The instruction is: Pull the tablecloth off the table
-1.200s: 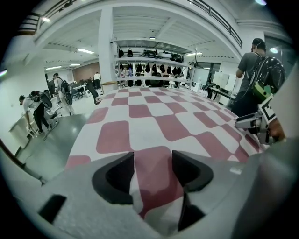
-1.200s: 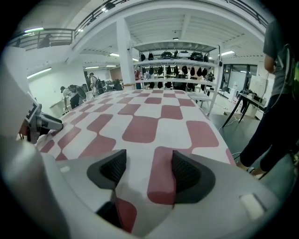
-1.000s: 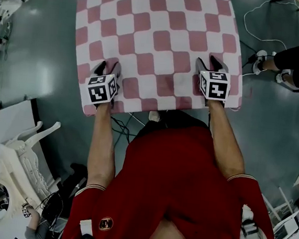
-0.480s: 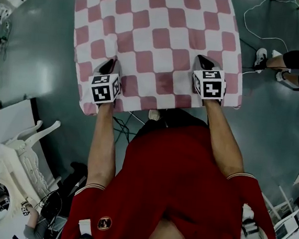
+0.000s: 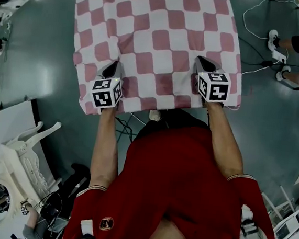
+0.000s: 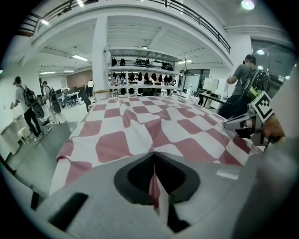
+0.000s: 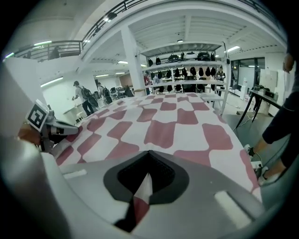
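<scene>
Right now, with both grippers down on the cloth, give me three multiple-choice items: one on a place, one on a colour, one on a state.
1. Where on the tablecloth are the left gripper and the right gripper?
A. at its far edge
B. near the edge closest to the person
C. off it, over the floor

2. What colours are its checks?
A. blue and yellow
B. green and black
C. dull red and white

3. How do the left gripper's jaws stand?
A. wide apart above the tablecloth
B. shut on nothing
C. shut on a fold of the tablecloth

Key: B, the head view shows both by the near edge; C, red and white squares cover it; C, the left gripper view shows a fold pinched between jaws that have just closed.
</scene>
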`<state>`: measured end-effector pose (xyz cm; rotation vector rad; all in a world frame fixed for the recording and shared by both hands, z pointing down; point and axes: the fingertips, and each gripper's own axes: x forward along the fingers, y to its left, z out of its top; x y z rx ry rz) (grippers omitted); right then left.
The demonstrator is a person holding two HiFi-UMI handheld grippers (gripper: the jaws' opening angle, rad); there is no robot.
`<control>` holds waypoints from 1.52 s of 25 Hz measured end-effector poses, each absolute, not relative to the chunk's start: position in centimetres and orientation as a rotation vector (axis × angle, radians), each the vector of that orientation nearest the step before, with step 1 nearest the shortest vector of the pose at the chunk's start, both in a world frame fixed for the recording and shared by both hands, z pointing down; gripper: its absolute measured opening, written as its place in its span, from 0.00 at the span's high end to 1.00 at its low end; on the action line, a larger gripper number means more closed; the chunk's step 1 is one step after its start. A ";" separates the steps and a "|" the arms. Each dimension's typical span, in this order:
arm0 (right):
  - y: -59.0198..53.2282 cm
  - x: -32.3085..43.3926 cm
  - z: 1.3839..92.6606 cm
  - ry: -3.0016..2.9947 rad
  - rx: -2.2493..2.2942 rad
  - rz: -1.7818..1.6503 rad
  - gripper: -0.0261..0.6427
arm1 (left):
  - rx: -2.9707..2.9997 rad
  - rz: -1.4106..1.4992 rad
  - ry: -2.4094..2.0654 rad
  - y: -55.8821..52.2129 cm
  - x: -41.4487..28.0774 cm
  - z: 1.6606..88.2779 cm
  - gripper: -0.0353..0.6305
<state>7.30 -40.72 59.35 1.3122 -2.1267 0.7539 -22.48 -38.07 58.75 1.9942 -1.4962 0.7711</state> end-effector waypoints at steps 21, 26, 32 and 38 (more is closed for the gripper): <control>-35.4 6.8 56.4 -2.221 1.322 0.583 0.82 | 2.177 0.525 -1.406 -34.1 -19.6 53.9 0.94; -36.4 10.9 58.1 -2.114 1.369 0.622 0.72 | 2.184 0.546 -1.402 -33.3 -19.0 53.9 0.94; -36.9 12.8 61.4 -2.020 1.360 0.636 0.55 | 2.172 0.554 -1.423 -31.8 -18.3 54.4 0.94; -37.5 13.3 62.1 -2.008 1.343 0.694 0.51 | 2.162 0.569 -1.443 -31.5 -17.9 54.2 0.94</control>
